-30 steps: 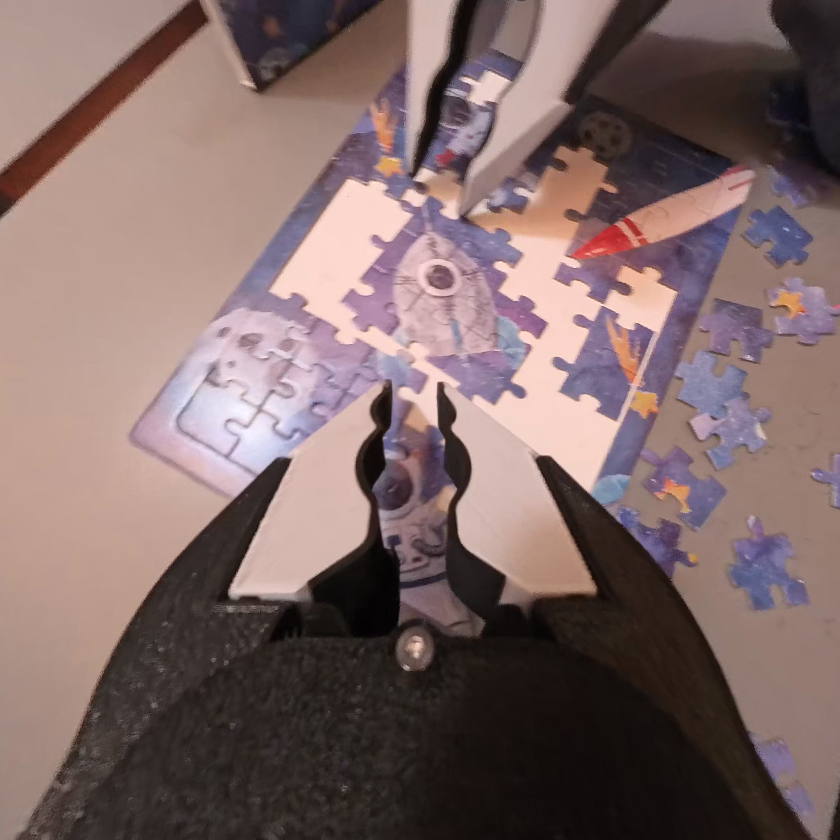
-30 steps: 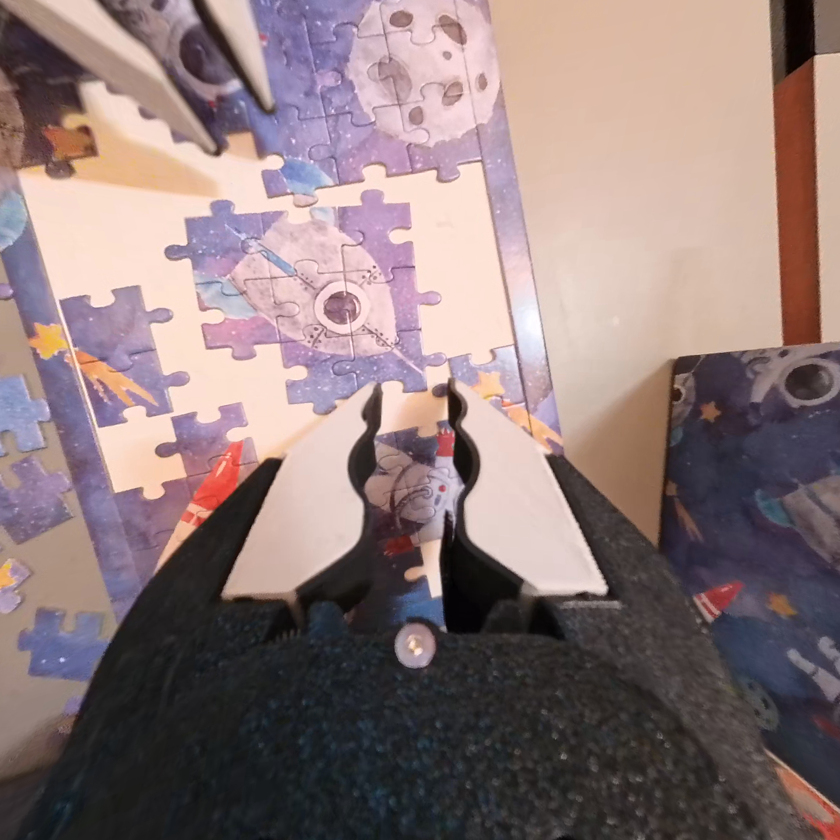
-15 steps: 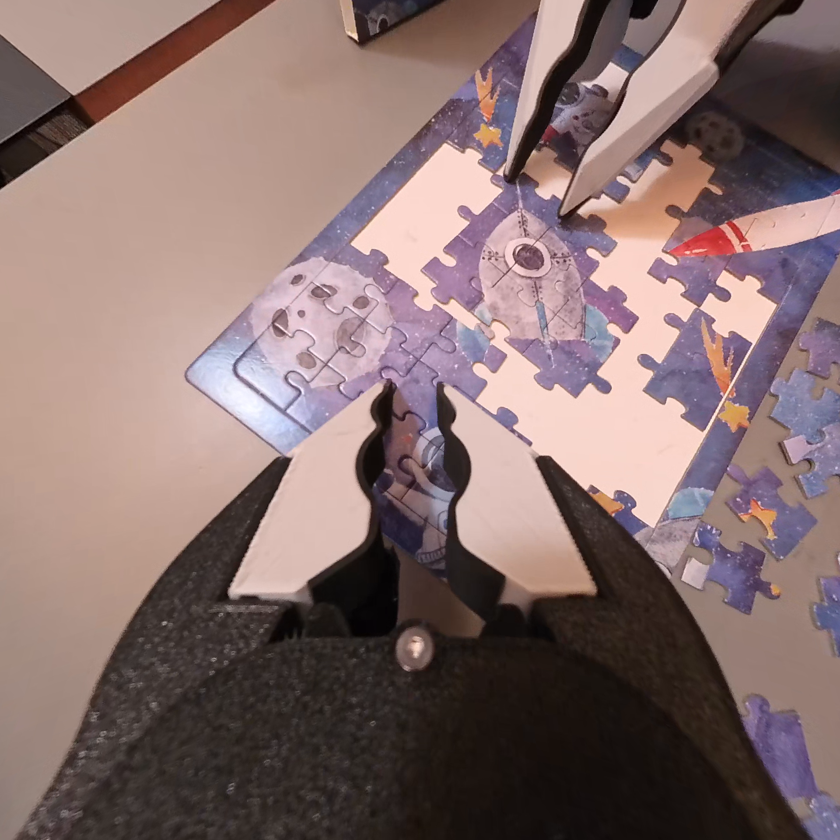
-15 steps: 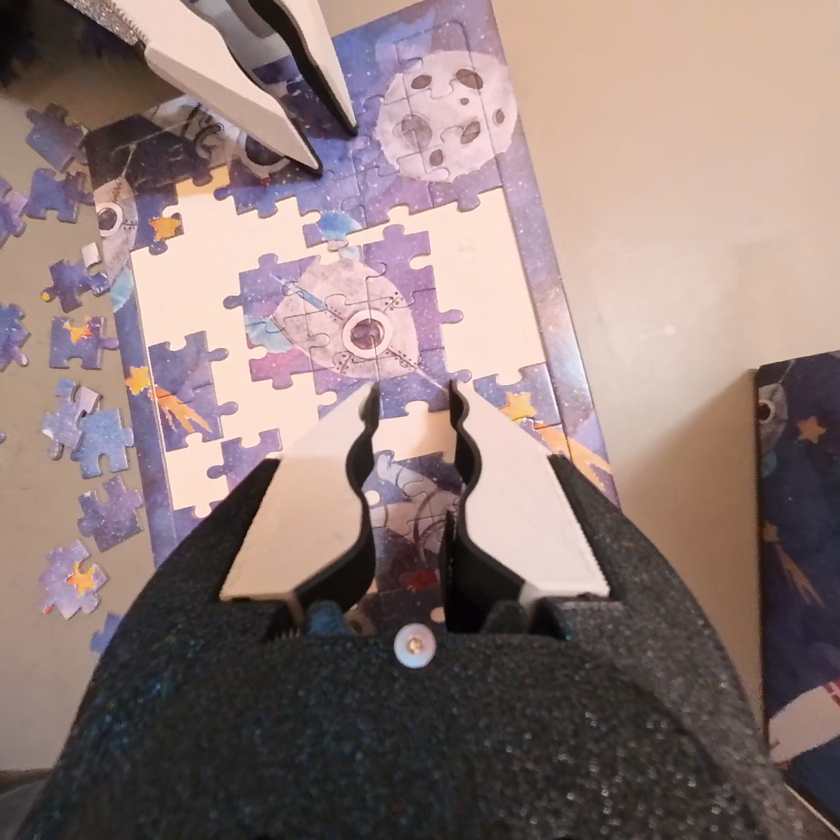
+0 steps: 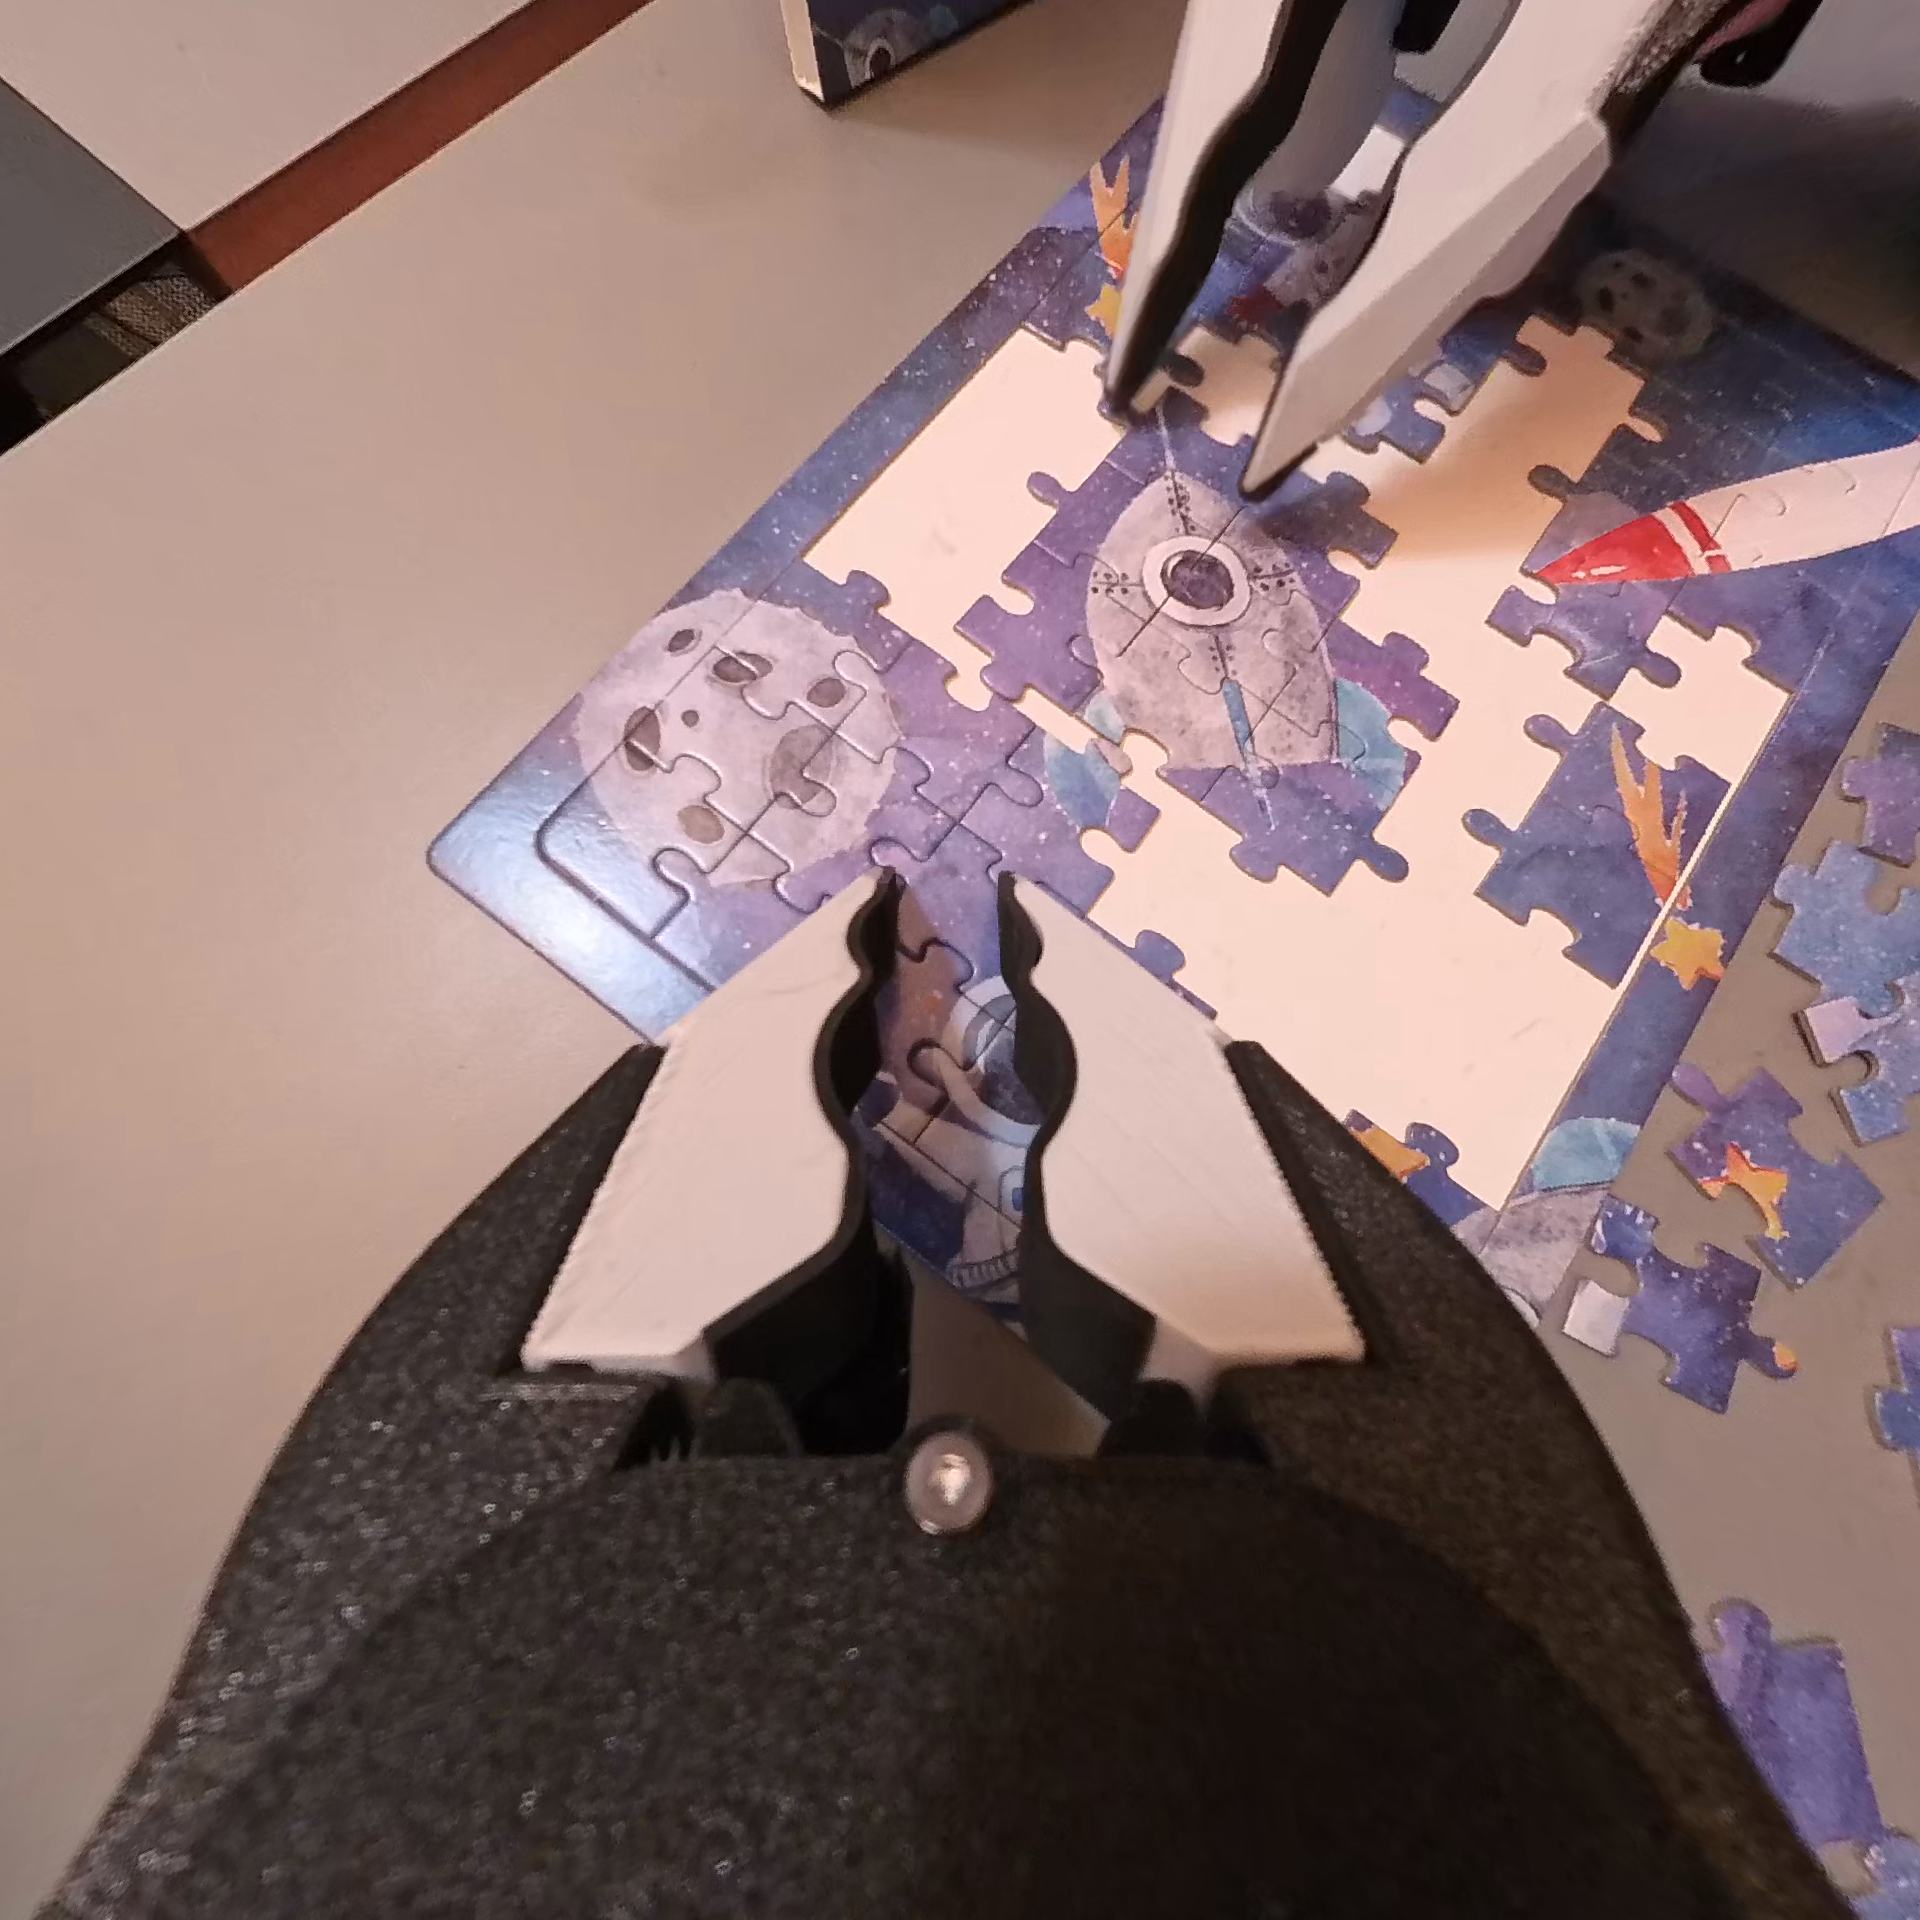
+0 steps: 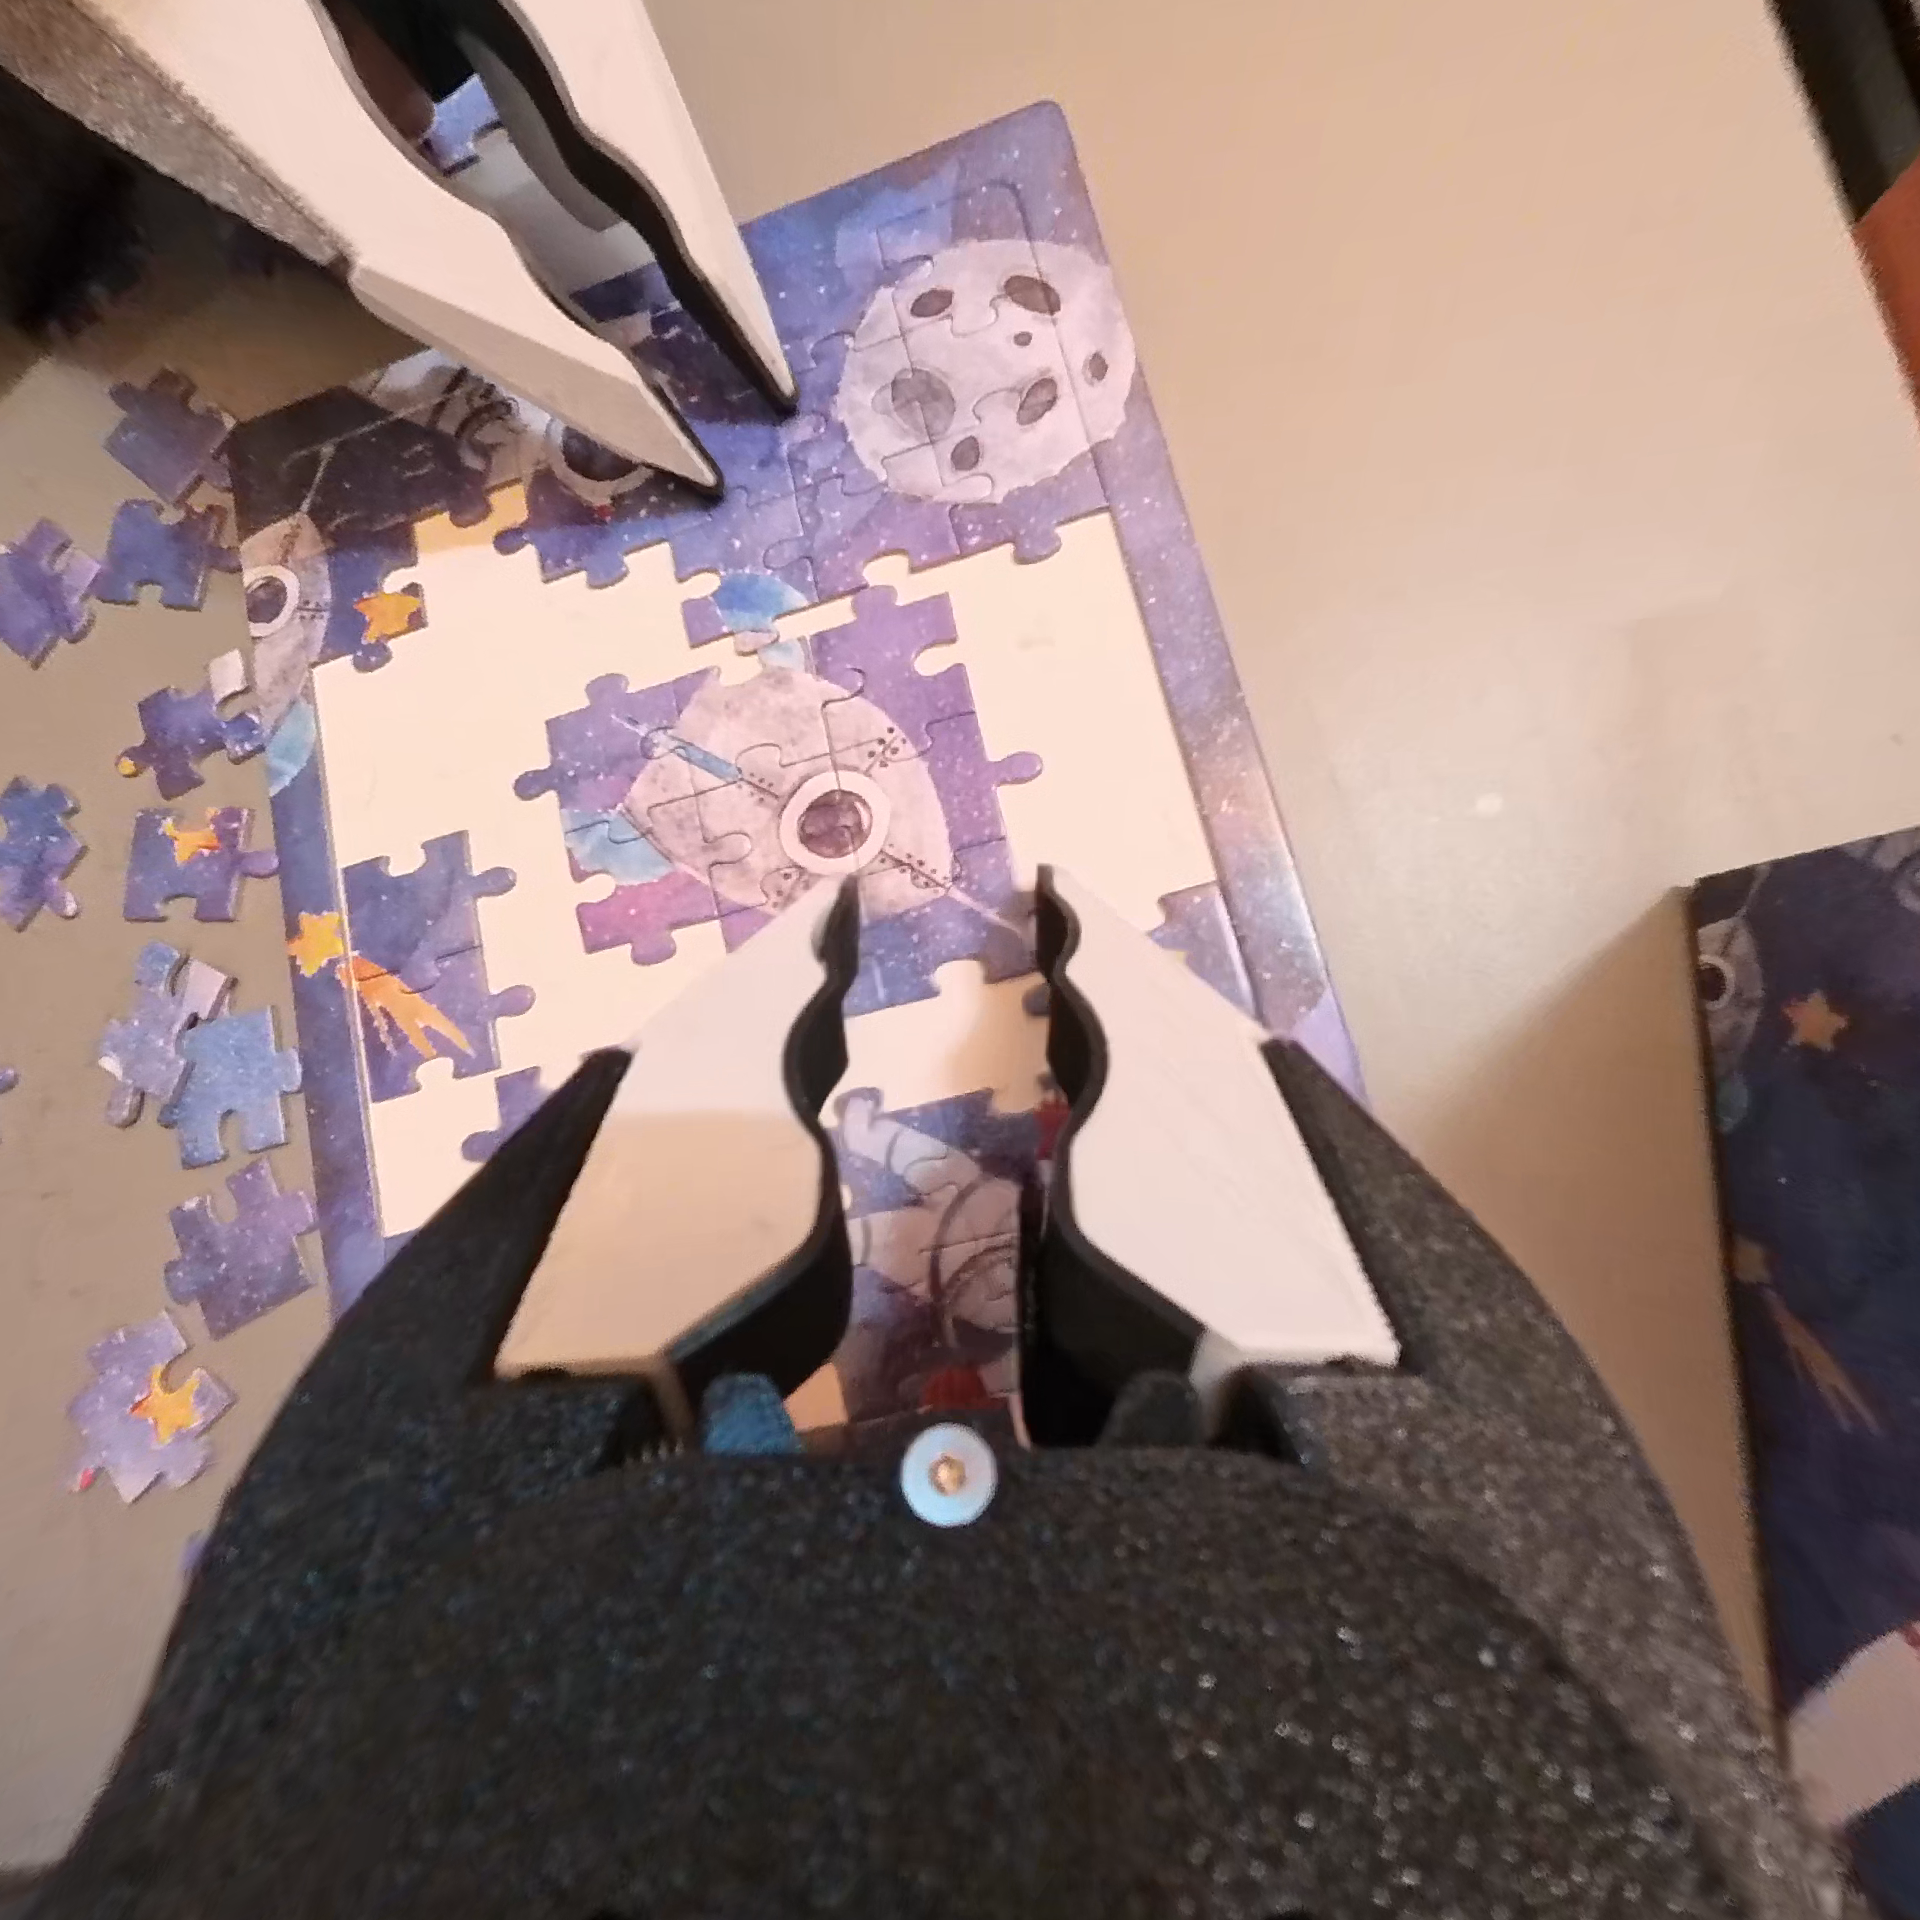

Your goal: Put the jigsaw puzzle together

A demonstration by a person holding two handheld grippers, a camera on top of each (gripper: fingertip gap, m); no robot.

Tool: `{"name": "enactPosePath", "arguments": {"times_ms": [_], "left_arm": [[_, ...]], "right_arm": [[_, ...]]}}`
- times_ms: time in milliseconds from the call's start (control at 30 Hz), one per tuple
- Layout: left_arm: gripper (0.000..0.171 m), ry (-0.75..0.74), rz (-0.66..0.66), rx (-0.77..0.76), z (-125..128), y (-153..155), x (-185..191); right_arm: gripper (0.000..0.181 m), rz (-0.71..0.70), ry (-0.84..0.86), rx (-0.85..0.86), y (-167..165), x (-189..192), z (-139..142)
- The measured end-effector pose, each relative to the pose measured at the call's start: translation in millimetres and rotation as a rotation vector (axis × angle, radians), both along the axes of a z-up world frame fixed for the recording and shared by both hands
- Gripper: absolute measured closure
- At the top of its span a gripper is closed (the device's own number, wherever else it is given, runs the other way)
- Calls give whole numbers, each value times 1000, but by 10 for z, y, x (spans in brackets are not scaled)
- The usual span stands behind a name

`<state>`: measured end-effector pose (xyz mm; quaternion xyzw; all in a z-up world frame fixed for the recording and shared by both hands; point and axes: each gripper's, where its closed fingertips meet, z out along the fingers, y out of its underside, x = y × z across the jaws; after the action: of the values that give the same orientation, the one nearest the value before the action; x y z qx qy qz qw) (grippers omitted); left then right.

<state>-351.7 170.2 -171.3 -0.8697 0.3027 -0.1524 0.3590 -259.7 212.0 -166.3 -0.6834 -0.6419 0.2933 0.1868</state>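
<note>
Hovering over the half-built puzzle [image 5: 665, 904] on the table [image 5: 312, 520], both grippers are empty, their fingers parted with nothing between them. The left gripper [image 5: 943, 883] has its tips above the joined corner beside the moon [image 5: 738, 738], over the astronaut pieces. The right gripper [image 6: 940, 878] has its tips at the near edge of the spacecraft cluster [image 6: 790, 800], which sits as an island on bare backing; whether the tips touch the card cannot be told. Loose pieces [image 6: 223, 1091] lie off the tray, to the left of the right gripper's fingers and well apart from them. A box [image 6: 1818, 1195] stands to their right.

Risks, as judged from this arrangement:
- The island is joined to the moon block on one side only, at most. A downward or sideways push from the right tips could slide it off its printed position or buckle its seams.
- The gap just inside the right tips is narrow, so a fingertip may catch a protruding tab and lift a seated piece.
- The two grippers face each other across the tray; closing in together could bring the tips into collision.
- The tray is unrestrained, so any drag may rotate it toward the loose pieces.
</note>
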Motion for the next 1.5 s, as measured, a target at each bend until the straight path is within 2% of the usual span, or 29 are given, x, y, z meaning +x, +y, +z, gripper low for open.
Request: {"name": "enactPosePath", "arguments": {"times_ms": [100,167,267,467,633,933,1100,1433,1500], "left_arm": [[153,-1,1,0,2,-2,-5],[153,-1,1,0,2,1,-4],[153,-4,1,-1,6,-1,-6],[153,4,2,4,5,-6,-5],[153,4,1,6,4,-8,-6],[153,12,3,8,2,-3,0],[153,15,2,11,1,-1,3],[153,13,2,10,-3,-1,-3],[153,12,1,10,-3,-1,-2]], "right_arm": [[144,-7,19,59,31,-58,91],[132,10,31,54,-67,-187,122],[125,6,-9,129,-99,-382,38],[130,-7,-18,109,-101,-475,-48],[124,16,-19,103,-143,-482,-51],[127,-7,-73,158,-137,-508,-69],[140,7,-131,178,-211,-517,-66],[141,25,-85,78,-205,-524,-51],[148,33,-72,68,-216,-528,-31]]}}
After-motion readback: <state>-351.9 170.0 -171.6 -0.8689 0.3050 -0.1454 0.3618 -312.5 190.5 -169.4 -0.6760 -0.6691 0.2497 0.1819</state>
